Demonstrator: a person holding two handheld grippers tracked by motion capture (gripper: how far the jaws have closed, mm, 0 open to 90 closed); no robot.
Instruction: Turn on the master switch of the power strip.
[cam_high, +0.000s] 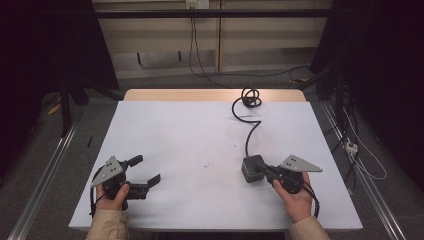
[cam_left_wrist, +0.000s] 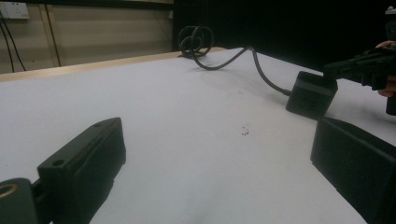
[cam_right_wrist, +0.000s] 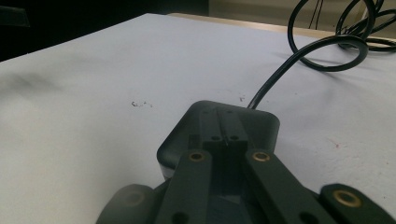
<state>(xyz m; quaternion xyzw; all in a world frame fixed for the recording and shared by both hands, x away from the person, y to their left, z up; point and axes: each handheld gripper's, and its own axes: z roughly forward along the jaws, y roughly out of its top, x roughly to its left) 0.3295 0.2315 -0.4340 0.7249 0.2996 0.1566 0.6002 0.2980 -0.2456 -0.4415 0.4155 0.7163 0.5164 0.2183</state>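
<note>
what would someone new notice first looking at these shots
Most striking is the dark power adapter on the white table, right of centre, with the shut right gripper resting against it. Its black cable snakes to a coil at the table's far edge. At near left, the left gripper waits with jaws open.

Right gripper (cam_high: 264, 170) jaws apparently closed against black adapter (cam_high: 253, 169), left gripper (cam_high: 146, 174) apart.

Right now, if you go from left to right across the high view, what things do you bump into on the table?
Left tool with open jaws → black power adapter box → right tool, its jaws shut against the box, in the person's right hand.
</note>
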